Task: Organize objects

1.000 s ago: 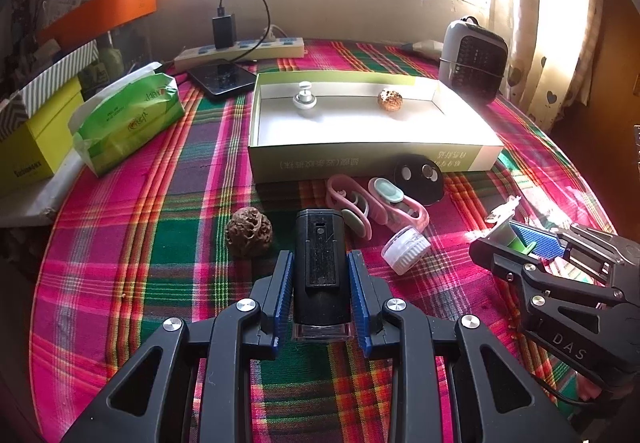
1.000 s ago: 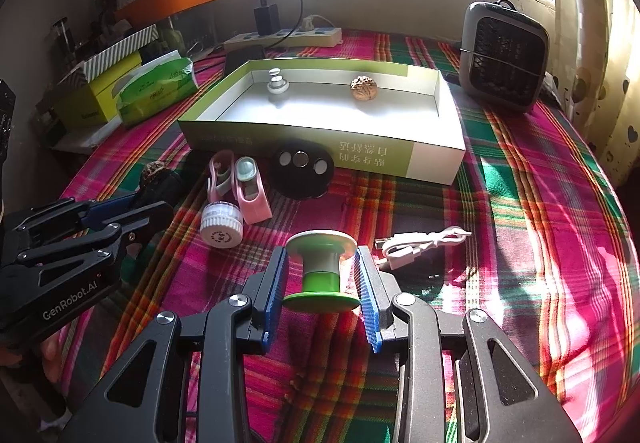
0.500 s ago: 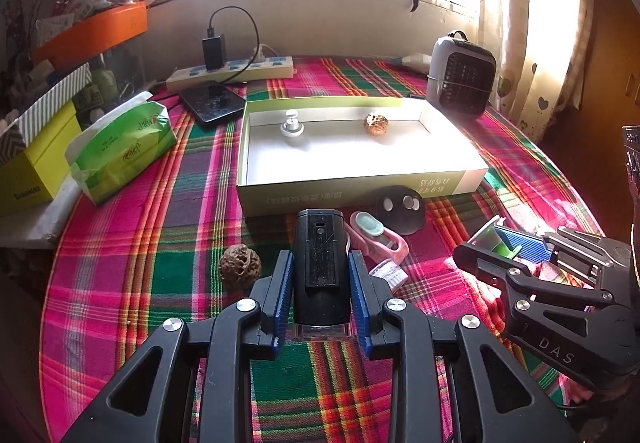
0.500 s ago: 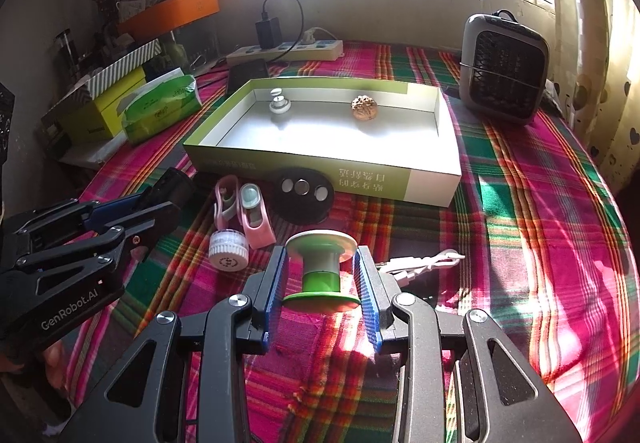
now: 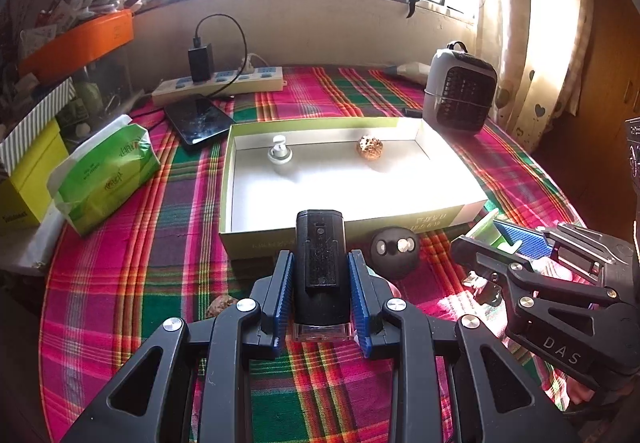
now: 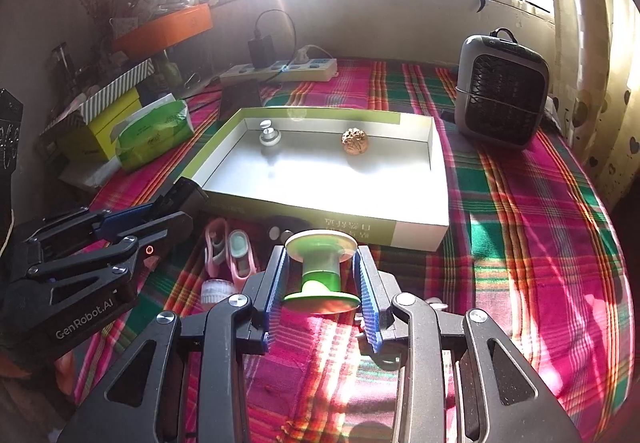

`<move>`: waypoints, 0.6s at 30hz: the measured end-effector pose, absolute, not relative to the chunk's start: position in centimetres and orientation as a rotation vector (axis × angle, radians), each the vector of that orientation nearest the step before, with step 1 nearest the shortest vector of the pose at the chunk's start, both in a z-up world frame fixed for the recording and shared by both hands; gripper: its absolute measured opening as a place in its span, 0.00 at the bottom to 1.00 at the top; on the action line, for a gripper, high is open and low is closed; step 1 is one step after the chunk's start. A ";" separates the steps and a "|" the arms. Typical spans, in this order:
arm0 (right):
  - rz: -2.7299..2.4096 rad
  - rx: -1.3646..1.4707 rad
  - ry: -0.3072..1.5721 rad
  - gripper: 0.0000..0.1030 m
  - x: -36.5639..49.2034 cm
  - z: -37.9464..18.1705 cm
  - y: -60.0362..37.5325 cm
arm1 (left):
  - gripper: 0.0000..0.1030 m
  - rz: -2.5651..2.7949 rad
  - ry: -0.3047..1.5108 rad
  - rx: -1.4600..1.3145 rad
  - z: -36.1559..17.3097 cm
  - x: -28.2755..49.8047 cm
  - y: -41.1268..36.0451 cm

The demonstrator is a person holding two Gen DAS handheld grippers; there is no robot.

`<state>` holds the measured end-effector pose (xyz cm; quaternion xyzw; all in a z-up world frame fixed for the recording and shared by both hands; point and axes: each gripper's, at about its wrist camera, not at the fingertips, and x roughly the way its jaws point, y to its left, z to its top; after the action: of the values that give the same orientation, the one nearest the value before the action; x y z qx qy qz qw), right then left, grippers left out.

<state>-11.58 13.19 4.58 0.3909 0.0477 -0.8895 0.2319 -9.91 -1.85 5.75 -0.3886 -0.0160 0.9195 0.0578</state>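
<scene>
My left gripper (image 5: 320, 263) is shut on a black rectangular device (image 5: 320, 267), held above the plaid tablecloth just in front of the shallow white box (image 5: 256, 243). My right gripper (image 6: 321, 263) is shut on a green and white spool (image 6: 321, 271), also lifted before the box (image 6: 400, 239). Inside the box lie a small white knob (image 5: 280, 154) and a walnut (image 5: 370, 147). Each gripper shows in the other's view: the right gripper (image 5: 500, 243) at the right, the left gripper (image 6: 168, 211) at the left.
On the cloth lie a black round disc (image 5: 394, 251), a pink clip (image 6: 230, 255), a white round cap (image 6: 216, 289) and a second walnut (image 5: 220, 305). A green tissue pack (image 5: 104, 179), phone (image 5: 198, 121), power strip (image 5: 220, 83) and grey heater (image 5: 460, 91) ring the box.
Both grippers have risen and moved toward the box with their objects; the loose items on the cloth now sit lower and partly behind the fingers.
</scene>
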 end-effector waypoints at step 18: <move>-2.461 1.104 0.123 0.34 -16.6 4.9 13.6 | 0.24 2.776 -0.047 -1.193 5.9 -15.1 -1.4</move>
<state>-16.60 13.57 4.94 0.3991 0.0444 -0.8894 0.2187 -15.08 -1.41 5.94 -0.3941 -0.0154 0.9170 0.0599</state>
